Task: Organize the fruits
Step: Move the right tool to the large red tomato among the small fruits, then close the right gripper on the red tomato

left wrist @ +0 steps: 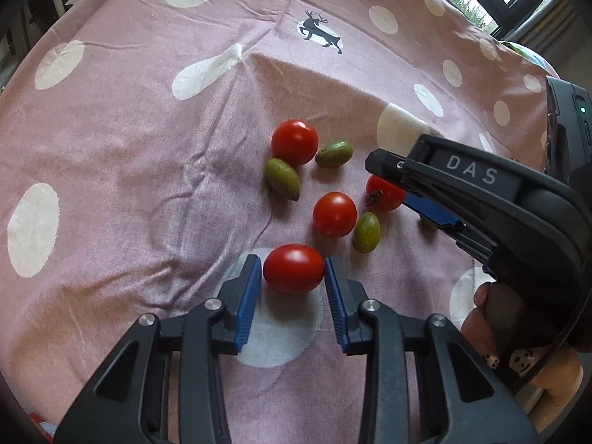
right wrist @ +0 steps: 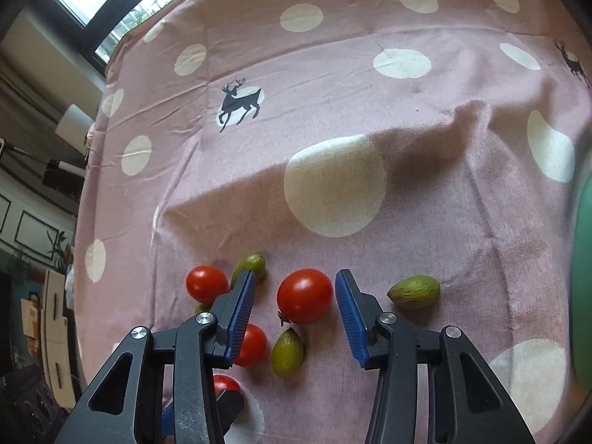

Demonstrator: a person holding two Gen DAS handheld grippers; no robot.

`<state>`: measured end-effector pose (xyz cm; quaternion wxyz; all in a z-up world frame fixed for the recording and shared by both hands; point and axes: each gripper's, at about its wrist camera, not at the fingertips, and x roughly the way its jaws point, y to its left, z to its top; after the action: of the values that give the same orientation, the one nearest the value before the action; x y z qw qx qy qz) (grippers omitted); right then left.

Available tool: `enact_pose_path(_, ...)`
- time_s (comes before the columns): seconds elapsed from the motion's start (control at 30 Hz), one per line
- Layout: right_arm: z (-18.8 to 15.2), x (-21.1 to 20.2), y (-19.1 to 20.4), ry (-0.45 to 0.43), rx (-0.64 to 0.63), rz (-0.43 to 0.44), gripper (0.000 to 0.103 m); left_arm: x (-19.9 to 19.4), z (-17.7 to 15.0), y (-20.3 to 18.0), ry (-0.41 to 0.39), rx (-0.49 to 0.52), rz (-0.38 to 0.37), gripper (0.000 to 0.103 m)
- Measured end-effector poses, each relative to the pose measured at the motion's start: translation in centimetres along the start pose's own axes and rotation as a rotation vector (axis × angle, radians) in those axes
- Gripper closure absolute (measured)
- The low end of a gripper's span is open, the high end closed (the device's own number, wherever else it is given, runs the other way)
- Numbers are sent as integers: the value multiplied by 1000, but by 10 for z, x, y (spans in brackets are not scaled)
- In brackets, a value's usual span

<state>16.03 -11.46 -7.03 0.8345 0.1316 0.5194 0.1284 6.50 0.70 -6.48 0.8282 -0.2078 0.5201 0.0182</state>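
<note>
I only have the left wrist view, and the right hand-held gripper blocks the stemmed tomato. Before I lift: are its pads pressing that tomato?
Observer: No. In the right wrist view the right hand-held gripper straddles the stemmed tomato, with a clear gap on the side toward your gripper.
Operator: My left hand-held gripper is closed on the oval tomato. Is anything hidden behind the right one?
Observer: Yes. A fourth green fruit lies on the cloth just outside the pad farther from you, apart from it.
</note>
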Motion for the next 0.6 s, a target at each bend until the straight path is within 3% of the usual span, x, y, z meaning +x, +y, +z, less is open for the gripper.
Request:
enact_pose_path(0.37, -2, 8, 1, 8, -14, -28, 68, 0, 1, 1, -10, -9, -1, 70)
enact_pose_path(0.6, -5, 6, -1, 10, -7, -14, 69, -7, -1, 0, -36, -5, -4, 70)
